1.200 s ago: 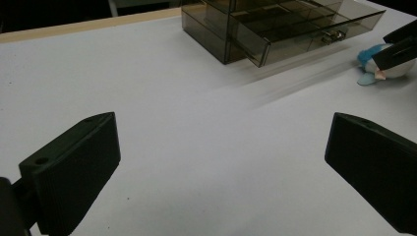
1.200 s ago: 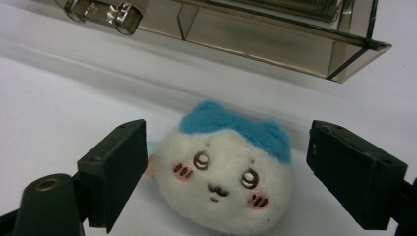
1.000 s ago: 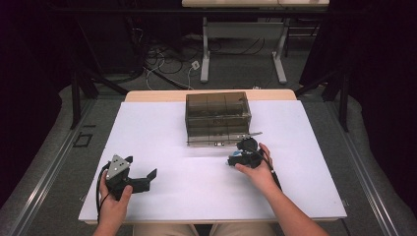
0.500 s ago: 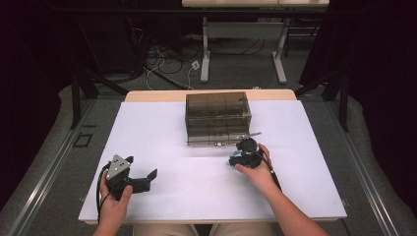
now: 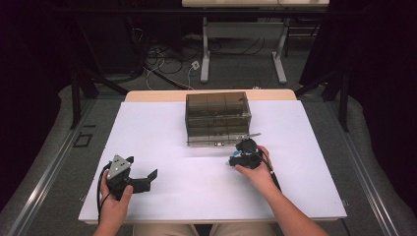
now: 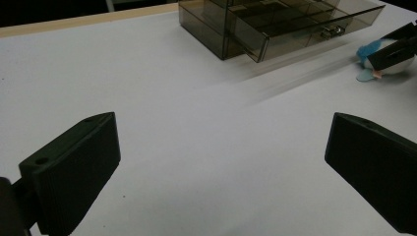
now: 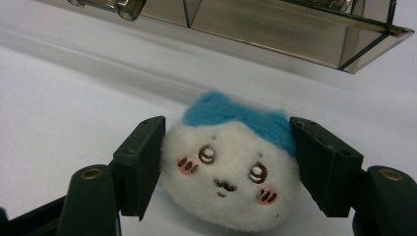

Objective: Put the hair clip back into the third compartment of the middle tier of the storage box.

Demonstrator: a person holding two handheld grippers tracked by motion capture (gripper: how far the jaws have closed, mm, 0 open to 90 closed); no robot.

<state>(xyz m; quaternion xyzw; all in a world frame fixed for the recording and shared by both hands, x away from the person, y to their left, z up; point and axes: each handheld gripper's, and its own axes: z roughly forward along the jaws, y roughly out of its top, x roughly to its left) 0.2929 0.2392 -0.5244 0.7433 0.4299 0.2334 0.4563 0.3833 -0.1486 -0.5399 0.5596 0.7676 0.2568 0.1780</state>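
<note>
A small white plush toy (image 7: 227, 147) with a blue top and a drawn face sits between the jaws of my right gripper (image 7: 228, 169), which is shut on its two sides. In the high view that gripper (image 5: 242, 158) is just in front of a smoky clear drawer box (image 5: 218, 115), whose bottom drawer (image 5: 221, 141) is pulled out. The left gripper view shows the toy (image 6: 386, 54) low over the white table, far right. My left gripper (image 5: 142, 168) rests at the front left, open, with nothing between its jaws (image 6: 216, 162).
The white tabletop (image 5: 162, 132) stretches wide between the two hands. The open drawer (image 7: 275, 24) hangs just beyond the toy. Beyond the table lie a dark floor with cables (image 5: 162, 59) and a desk frame (image 5: 243, 34).
</note>
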